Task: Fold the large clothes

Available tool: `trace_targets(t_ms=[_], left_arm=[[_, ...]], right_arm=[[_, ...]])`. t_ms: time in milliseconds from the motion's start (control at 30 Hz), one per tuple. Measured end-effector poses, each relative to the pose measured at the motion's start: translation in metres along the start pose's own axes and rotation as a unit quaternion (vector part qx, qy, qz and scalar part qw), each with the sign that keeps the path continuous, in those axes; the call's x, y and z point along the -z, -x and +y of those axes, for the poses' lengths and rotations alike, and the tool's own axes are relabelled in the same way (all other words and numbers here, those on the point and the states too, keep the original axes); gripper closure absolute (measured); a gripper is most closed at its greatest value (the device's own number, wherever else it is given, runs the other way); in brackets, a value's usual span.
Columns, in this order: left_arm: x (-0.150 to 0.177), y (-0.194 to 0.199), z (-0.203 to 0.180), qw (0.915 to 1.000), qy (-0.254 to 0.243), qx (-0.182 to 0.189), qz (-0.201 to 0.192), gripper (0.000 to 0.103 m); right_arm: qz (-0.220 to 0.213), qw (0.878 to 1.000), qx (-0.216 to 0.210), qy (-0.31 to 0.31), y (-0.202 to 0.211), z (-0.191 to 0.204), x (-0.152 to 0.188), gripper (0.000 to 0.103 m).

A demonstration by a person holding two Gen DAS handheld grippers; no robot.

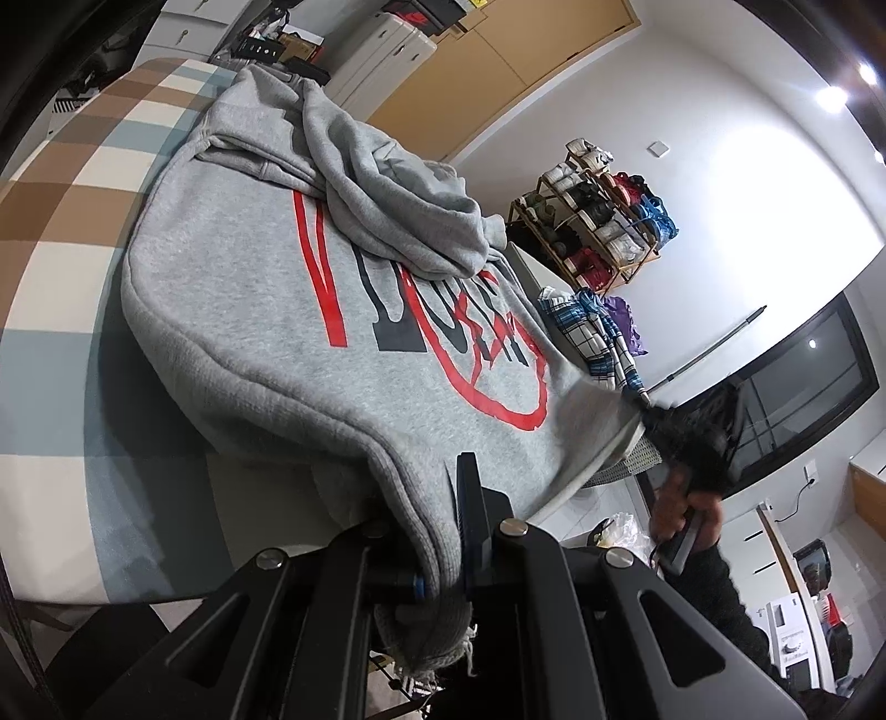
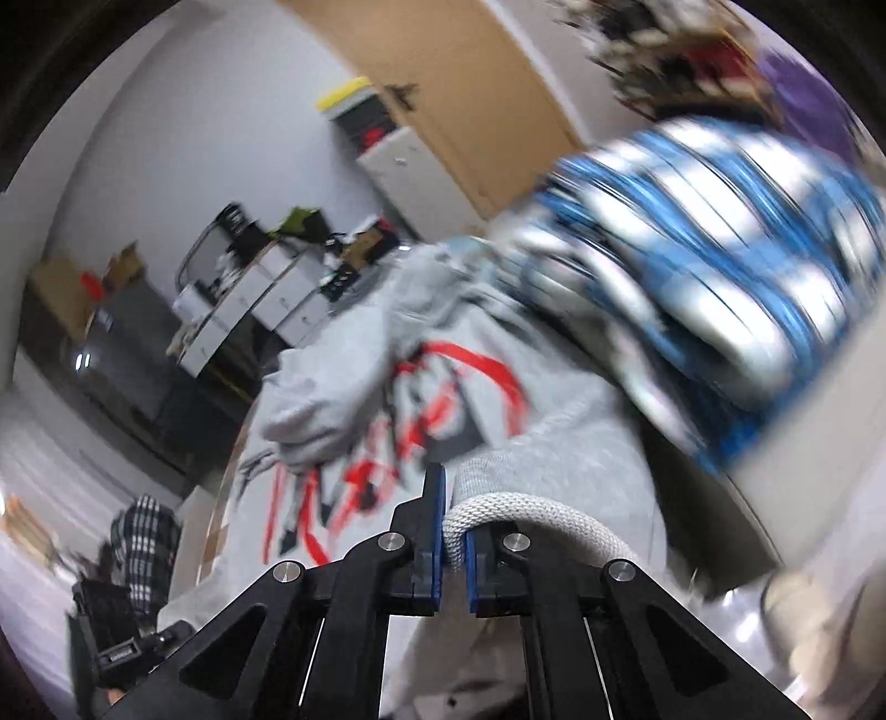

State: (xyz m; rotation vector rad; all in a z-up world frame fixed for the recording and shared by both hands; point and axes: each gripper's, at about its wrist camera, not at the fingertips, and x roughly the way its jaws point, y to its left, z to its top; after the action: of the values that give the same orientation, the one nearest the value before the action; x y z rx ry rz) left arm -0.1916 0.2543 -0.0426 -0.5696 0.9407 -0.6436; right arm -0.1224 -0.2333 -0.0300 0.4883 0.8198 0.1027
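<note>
A grey hoodie (image 1: 266,343) with a red and black print lies spread over a checked cover, one sleeve folded across its top. My left gripper (image 1: 443,498) is shut on the hoodie's thick hem at the near edge, and cloth hides one finger. At the right a hand holds my right gripper (image 1: 670,426), which pulls another corner taut. The right wrist view is blurred. In it my right gripper (image 2: 454,526) is shut on the hoodie (image 2: 554,459), with a white braided cord (image 2: 531,512) pinched between the blue pads.
The checked brown, blue and white cover (image 1: 83,232) runs left of the hoodie. A blue plaid garment (image 1: 598,332) (image 2: 720,249) and a purple cloth (image 1: 626,315) lie beyond it. A shoe rack (image 1: 598,221) and white drawers (image 1: 382,50) stand by the walls.
</note>
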Motion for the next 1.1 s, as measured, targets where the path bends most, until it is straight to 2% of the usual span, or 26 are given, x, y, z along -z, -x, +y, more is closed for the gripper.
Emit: trace_targets(t_ms=[100, 233, 300, 400, 467, 500, 567, 633, 700, 767, 800, 833, 900, 1000, 1100], left_arm=[[0.0, -0.001, 0.0, 1.0, 0.0, 0.003, 0.001, 0.099], [-0.001, -0.001, 0.002, 0.9999, 0.008, 0.007, 0.0, 0.099], [-0.002, 0.0, 0.005, 0.9998, 0.015, 0.011, 0.001, 0.099], [-0.001, 0.003, 0.008, 0.9997, 0.021, 0.012, 0.0, 0.099], [0.0, 0.004, 0.009, 0.9996, 0.024, 0.012, 0.001, 0.099], [0.0, 0.004, 0.008, 0.9997, 0.023, 0.011, 0.001, 0.099], [0.0, 0.003, 0.007, 0.9997, 0.021, 0.012, 0.003, 0.099], [0.0, 0.001, 0.007, 0.9997, 0.02, 0.012, 0.006, 0.099], [-0.001, 0.0, 0.006, 0.9997, 0.02, 0.013, 0.009, 0.099], [-0.002, -0.003, 0.006, 0.9995, 0.022, 0.016, 0.013, 0.099], [-0.003, -0.005, 0.006, 0.9995, 0.023, 0.016, 0.014, 0.099], [-0.003, -0.005, 0.006, 0.9995, 0.023, 0.015, 0.015, 0.099], [-0.004, -0.007, 0.006, 0.9995, 0.024, 0.015, 0.016, 0.099], [-0.003, -0.006, 0.008, 0.9994, 0.025, 0.012, 0.019, 0.099], [-0.002, -0.005, 0.01, 0.9994, 0.027, 0.012, 0.02, 0.099]], right_arm=[[0.019, 0.998, -0.005, 0.052, -0.02, 0.043, -0.013, 0.098], [0.069, 0.992, -0.023, 0.1, -0.073, 0.104, -0.018, 0.098], [0.1, 0.99, -0.028, 0.098, -0.095, 0.111, -0.013, 0.097], [0.153, 0.984, -0.013, 0.091, -0.139, 0.112, 0.001, 0.091], [0.21, 0.974, -0.01, 0.079, -0.158, 0.101, 0.016, 0.078], [0.222, 0.972, -0.004, 0.078, -0.159, 0.098, 0.02, 0.071], [0.224, 0.971, -0.006, 0.087, -0.146, 0.091, 0.028, 0.039], [0.204, 0.974, -0.021, 0.1, -0.121, 0.087, 0.03, 0.024], [0.163, 0.978, -0.026, 0.127, -0.087, 0.085, 0.028, 0.018], [0.12, 0.977, 0.003, 0.178, -0.065, 0.09, 0.025, 0.004], [0.099, 0.971, 0.028, 0.214, -0.057, 0.094, 0.027, 0.003], [0.084, 0.959, 0.059, 0.263, -0.053, 0.098, 0.031, 0.002], [0.087, 0.934, 0.095, 0.334, -0.06, 0.1, 0.04, 0.002], [0.144, 0.904, 0.104, 0.39, -0.091, 0.094, 0.054, 0.005], [0.186, 0.881, 0.098, 0.425, -0.12, 0.093, 0.066, 0.016]])
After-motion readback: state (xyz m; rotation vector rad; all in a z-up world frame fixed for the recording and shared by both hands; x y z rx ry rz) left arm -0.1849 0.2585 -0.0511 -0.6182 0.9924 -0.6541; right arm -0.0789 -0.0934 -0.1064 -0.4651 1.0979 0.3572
